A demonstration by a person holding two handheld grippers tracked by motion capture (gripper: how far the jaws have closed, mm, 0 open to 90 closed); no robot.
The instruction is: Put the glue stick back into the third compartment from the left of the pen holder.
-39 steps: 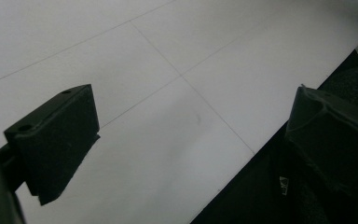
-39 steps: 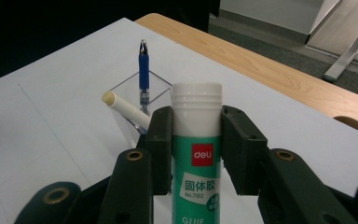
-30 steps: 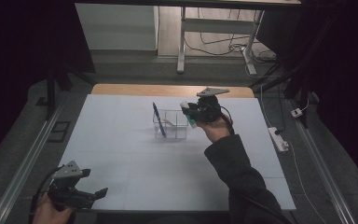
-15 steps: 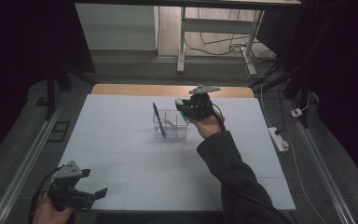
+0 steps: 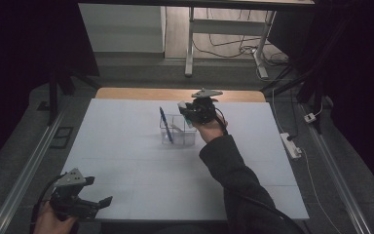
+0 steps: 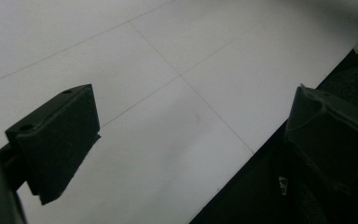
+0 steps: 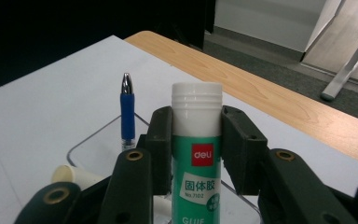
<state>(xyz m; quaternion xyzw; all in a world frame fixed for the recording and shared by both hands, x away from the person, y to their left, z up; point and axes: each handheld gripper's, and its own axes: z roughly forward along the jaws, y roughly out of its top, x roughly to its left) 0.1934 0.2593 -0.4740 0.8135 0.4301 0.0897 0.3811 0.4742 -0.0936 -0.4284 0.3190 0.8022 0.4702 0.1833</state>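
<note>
I am squeezing the glue stick [image 7: 196, 154] in my right tongs [image 7: 196, 140], over the clear box [image 5: 177, 132]. At seven o'clock on the table [image 5: 126, 161], my left tongs [image 5: 97, 202] are gaping wide.

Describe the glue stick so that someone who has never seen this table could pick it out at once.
Start at the white table and find the clear box near its far middle. Just above the box's right side the right gripper is shut on the glue stick. It is a green tube with a white cap and a red logo, unlike the thin blue pen standing in the box.
</note>
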